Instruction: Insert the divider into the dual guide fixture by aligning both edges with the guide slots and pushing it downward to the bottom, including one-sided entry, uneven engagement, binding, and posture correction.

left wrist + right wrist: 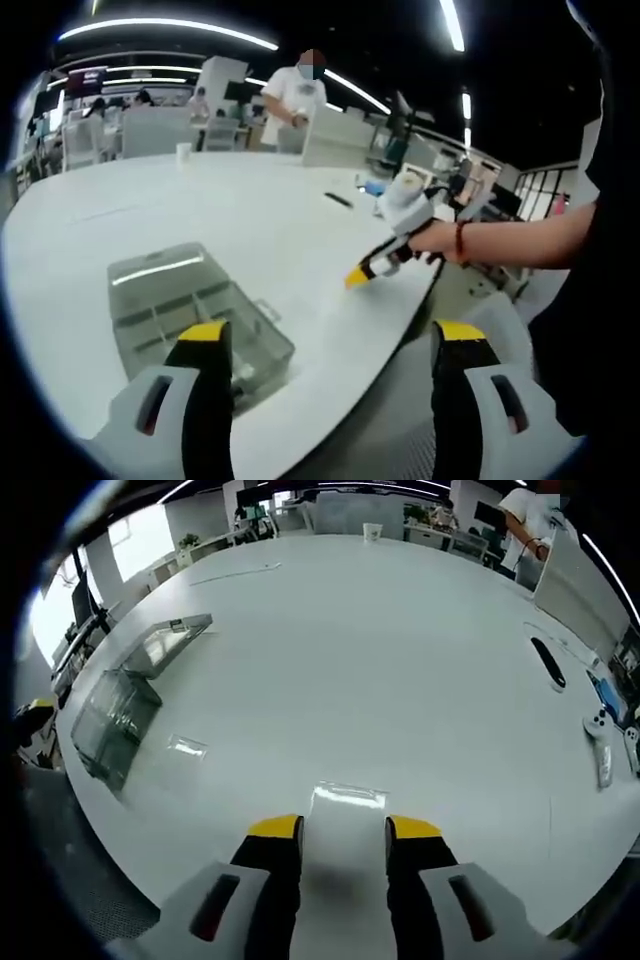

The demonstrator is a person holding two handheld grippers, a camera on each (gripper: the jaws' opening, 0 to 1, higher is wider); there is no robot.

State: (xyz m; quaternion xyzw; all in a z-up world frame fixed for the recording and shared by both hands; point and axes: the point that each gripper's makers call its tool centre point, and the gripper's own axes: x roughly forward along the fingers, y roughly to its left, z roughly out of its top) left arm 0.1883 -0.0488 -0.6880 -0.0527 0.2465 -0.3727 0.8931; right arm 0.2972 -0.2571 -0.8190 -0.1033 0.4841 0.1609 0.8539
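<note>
The thin clear rectangular plastic divider (347, 796) lies flat on the white tabletop (400, 660) just ahead of the right gripper (342, 828), whose fingers are open and empty, with its long side across them, while the left gripper (330, 335), fingers also open and empty, is beside the clear box-like guide fixture (190, 305).

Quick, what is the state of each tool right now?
Left tool: open, holding nothing.
Right tool: open, holding nothing; a clear flat plastic piece lies just ahead.
</note>
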